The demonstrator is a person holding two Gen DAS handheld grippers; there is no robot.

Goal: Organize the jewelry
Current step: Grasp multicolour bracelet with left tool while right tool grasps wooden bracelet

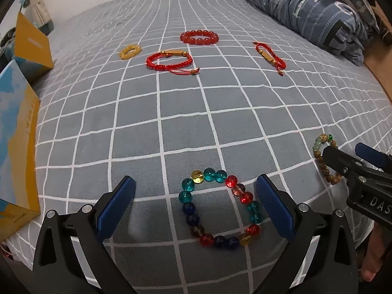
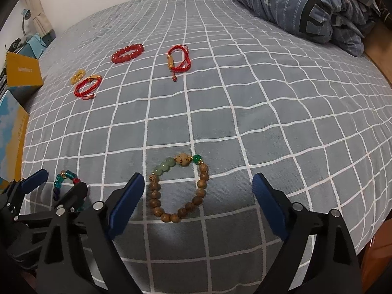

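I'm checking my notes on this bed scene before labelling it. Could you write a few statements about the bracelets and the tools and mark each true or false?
1. The left tool stands open around the multicoloured glass bead bracelet. True.
2. The right tool is shut on the wooden bead bracelet. False: its pads stand apart, clear of the beads.
3. Two red cord bracelets lie on the checked bedsheet. True.
4. The red bead bracelet lies nearest the tools. False: it lies farthest away.
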